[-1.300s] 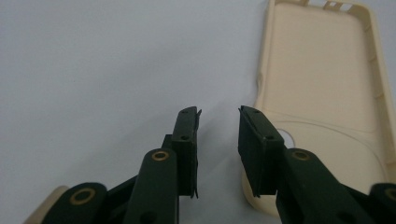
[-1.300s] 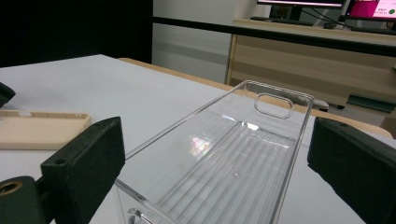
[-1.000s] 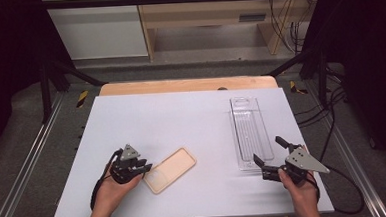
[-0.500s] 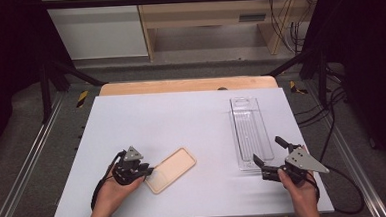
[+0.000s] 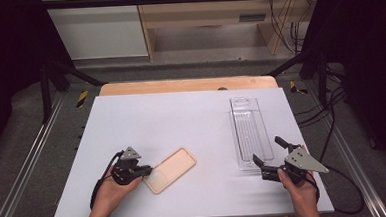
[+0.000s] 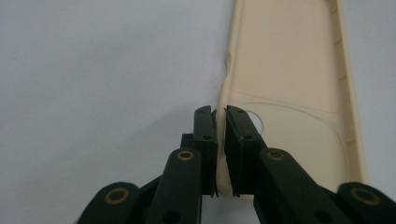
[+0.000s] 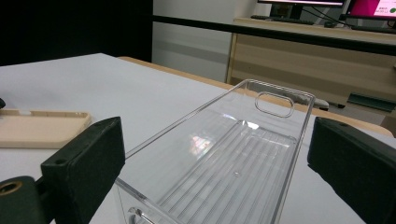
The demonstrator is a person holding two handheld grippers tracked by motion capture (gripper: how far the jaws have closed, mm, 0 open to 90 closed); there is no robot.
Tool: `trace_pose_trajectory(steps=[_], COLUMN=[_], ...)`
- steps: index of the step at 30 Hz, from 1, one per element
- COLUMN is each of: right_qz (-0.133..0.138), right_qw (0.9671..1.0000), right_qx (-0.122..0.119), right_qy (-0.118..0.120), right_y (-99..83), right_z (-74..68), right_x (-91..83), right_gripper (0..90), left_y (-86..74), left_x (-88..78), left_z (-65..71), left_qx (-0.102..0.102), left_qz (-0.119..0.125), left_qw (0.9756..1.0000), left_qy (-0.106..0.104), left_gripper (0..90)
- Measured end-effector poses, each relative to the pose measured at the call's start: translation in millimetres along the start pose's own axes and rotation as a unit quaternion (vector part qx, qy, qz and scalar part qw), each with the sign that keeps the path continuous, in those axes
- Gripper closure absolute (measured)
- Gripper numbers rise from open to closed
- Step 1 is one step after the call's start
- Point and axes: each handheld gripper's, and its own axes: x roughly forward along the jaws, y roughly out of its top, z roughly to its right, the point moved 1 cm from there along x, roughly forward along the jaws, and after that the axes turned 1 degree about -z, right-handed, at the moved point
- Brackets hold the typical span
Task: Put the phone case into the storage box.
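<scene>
Pinching the rim of the cream phone case [image 5: 171,169] is my left tool [image 5: 143,172]; its jaws have just been closing, and in the left gripper view the two black pads stand nearly together with the thin side wall of the case [image 6: 289,93] clamped between them, close to the corner by the rounded camera cut-out. The case lies flat on the white counter [image 5: 181,119], hollow side up, at about seven o'clock on the surface as seen from above, its long axis running from the tool up toward two o'clock. My left hand [image 5: 110,190] sits behind the tool at the counter's near edge.

My right tool [image 5: 270,159] is over at five o'clock, with its jaws spread wide and nothing pressed between them. In the right gripper view the two dark pads [image 7: 88,158] stand on either side of the near end of the clear plastic tray [image 7: 243,154], and both look clear of its walls. The tray [image 5: 251,133] rests on the counter at about three o'clock, lying lengthwise away from me, with a slotted handle hole at its far end and a ribbed floor. Case and tray are well apart, with bare counter between them. My right hand [image 5: 297,185] holds its tool low, just behind the tray's near end.
</scene>
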Motion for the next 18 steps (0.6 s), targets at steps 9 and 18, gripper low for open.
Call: trace_pose_trajectory(steps=[9,18], right_qz=[0.001,0.003], right_qw=[1.0,1.0], right_qx=[0.0,0.0], right_qy=[0.0,0.0], right_y=[0.3,0.9], right_z=[0.1,0.1], right_x=[-0.4,-1.1], right_gripper=[4.6,4.6], left_y=[0.6,3.0], left_x=[-0.3,-6.9], left_z=[3.1,3.7], left_qx=[0.029,0.034], left_qz=[-0.001,0.018], left_qw=[0.9995,0.9992], left_qy=[0.015,0.013], left_gripper=[87.6,87.7])
